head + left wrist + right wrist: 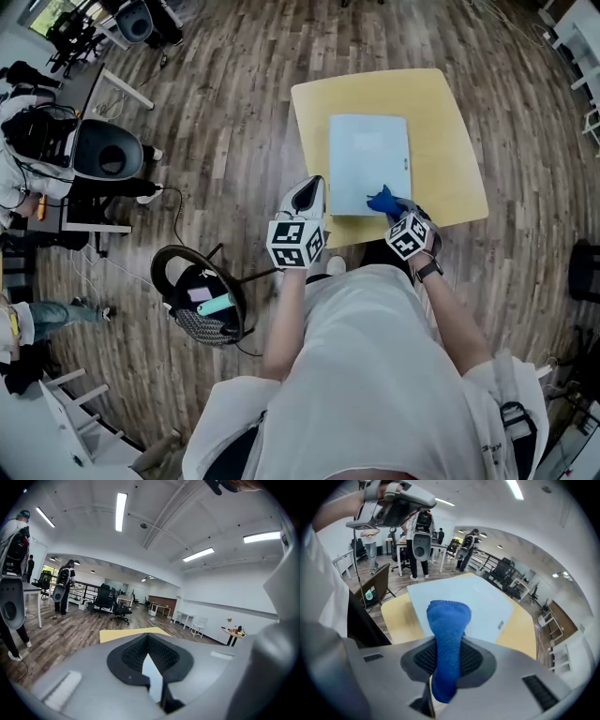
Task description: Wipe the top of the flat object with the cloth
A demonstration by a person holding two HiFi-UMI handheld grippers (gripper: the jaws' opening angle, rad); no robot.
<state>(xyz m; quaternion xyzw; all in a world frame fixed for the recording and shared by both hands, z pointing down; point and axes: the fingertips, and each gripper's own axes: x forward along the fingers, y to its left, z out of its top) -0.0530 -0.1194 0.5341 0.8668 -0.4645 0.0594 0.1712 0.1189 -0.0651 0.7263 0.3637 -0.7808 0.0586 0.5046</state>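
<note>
A pale blue flat panel [369, 164] lies on a small yellow table [459, 159]. My right gripper [392, 208] hovers at the panel's near right corner, shut on a bright blue cloth [383, 201]. In the right gripper view the cloth [449, 630] stands up from between the jaws of the right gripper [445, 665], with the panel [473, 602] beyond it. My left gripper [310, 195] is held just off the panel's near left corner, over the table edge. In the left gripper view the left gripper [149, 660] is shut with nothing held, and only a yellow strip of table [126, 633] shows.
A black round chair [200, 298] with small items on its seat stands left of me on the wooden floor. Desks, office chairs and people with backpacks [37, 141] fill the far left. More desks and chairs [112, 603] are across the room.
</note>
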